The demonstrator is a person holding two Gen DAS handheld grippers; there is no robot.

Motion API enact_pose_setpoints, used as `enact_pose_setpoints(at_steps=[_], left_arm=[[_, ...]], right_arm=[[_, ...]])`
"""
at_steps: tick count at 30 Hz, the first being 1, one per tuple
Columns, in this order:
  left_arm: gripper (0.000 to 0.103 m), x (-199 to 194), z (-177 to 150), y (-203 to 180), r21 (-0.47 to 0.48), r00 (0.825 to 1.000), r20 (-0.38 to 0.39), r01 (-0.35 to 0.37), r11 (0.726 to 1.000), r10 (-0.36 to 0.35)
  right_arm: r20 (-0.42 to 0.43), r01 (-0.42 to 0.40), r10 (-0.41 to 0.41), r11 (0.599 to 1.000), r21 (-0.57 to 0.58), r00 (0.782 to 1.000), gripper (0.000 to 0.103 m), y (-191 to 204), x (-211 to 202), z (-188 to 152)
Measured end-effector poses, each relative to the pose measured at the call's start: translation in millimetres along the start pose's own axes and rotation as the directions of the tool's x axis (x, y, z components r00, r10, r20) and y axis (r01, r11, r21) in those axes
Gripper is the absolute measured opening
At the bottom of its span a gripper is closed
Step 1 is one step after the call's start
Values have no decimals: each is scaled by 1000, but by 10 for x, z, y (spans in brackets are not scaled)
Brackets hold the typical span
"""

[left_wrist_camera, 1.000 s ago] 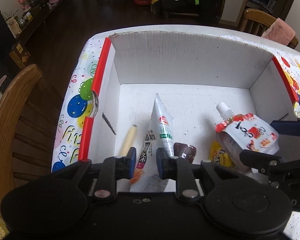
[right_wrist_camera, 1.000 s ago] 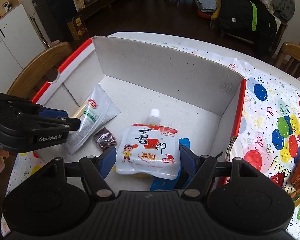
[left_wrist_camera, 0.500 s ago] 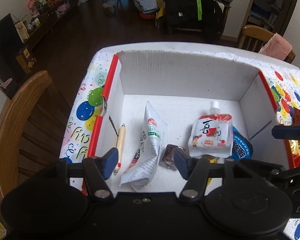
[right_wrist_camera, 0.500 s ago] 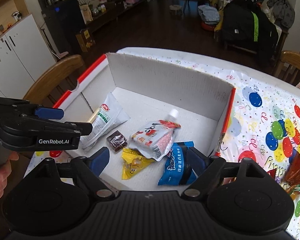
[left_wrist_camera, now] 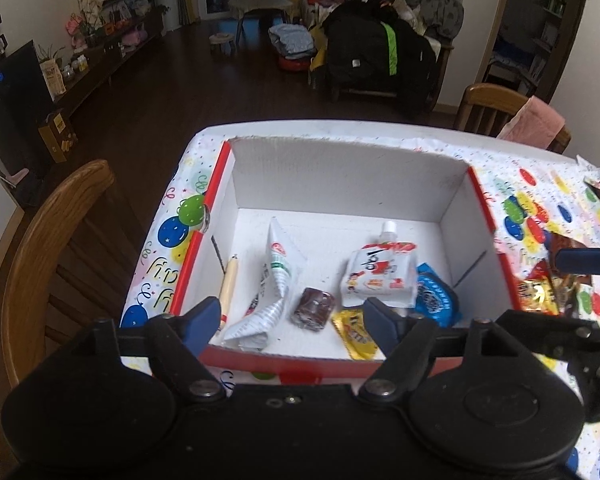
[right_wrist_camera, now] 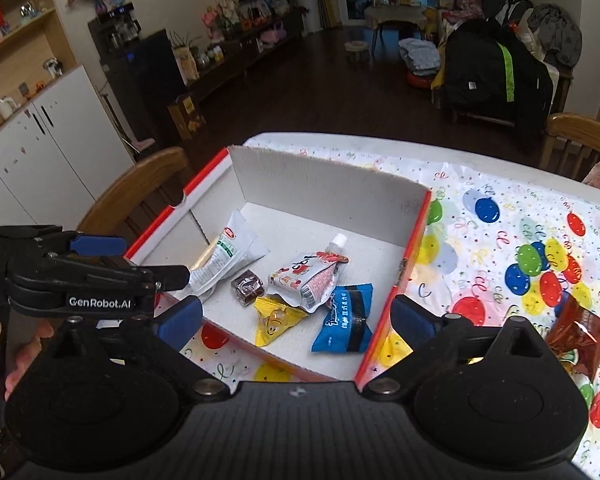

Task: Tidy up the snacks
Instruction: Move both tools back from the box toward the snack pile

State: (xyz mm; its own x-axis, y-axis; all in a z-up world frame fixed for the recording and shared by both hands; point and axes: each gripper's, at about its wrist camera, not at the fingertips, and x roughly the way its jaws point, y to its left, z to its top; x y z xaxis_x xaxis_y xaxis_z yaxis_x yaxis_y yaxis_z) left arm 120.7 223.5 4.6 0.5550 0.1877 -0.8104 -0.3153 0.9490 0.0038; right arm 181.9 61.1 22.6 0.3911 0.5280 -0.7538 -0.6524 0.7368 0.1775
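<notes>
The box (left_wrist_camera: 340, 176) stands on the surface (right_wrist_camera: 500, 216), at its left end, with a chair (left_wrist_camera: 40, 260) just beyond that end. Inside the box, from left to right in the left wrist view, lie a stick (left_wrist_camera: 229, 284), a tube pack (left_wrist_camera: 278, 276), a small block (left_wrist_camera: 314, 308), a flat sachet (left_wrist_camera: 354, 334), a spouted pouch (left_wrist_camera: 380, 276) and a wrapped bar (left_wrist_camera: 436, 300). The pouch overlaps the sachet and the bar, and loose wrappers (right_wrist_camera: 580, 332) lie on the surface to the right of the box.

Yellow packet (left_wrist_camera: 356, 334), between the left jaws, is partly covered by the spouted pouch (left_wrist_camera: 378, 278); brown wrappers (right_wrist_camera: 580, 330) right of the right jaws are partly hidden.
</notes>
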Motion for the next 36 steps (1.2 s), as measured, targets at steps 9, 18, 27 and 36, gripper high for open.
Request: enact_pose_setpoints(at_steps=[9, 18, 27, 36], left_arm=[[88, -329, -172, -290, 1, 997, 67, 28, 1000, -28], [97, -647, -368, -707, 14, 985, 151, 78, 997, -79], [103, -771, -500, -1153, 23, 971, 189, 146, 989, -148], [103, -658, -623, -1685, 44, 964, 204, 163, 986, -168]], right_arm=[[80, -36, 34, 999, 15, 996, 103, -210, -488, -198], [165, -68, 56, 995, 67, 985, 103, -609, -936, -577], [213, -63, 38, 992, 112, 976, 103, -1180, -1240, -997], [159, -5, -19, 988, 152, 987, 103, -1668, -1222, -1304]])
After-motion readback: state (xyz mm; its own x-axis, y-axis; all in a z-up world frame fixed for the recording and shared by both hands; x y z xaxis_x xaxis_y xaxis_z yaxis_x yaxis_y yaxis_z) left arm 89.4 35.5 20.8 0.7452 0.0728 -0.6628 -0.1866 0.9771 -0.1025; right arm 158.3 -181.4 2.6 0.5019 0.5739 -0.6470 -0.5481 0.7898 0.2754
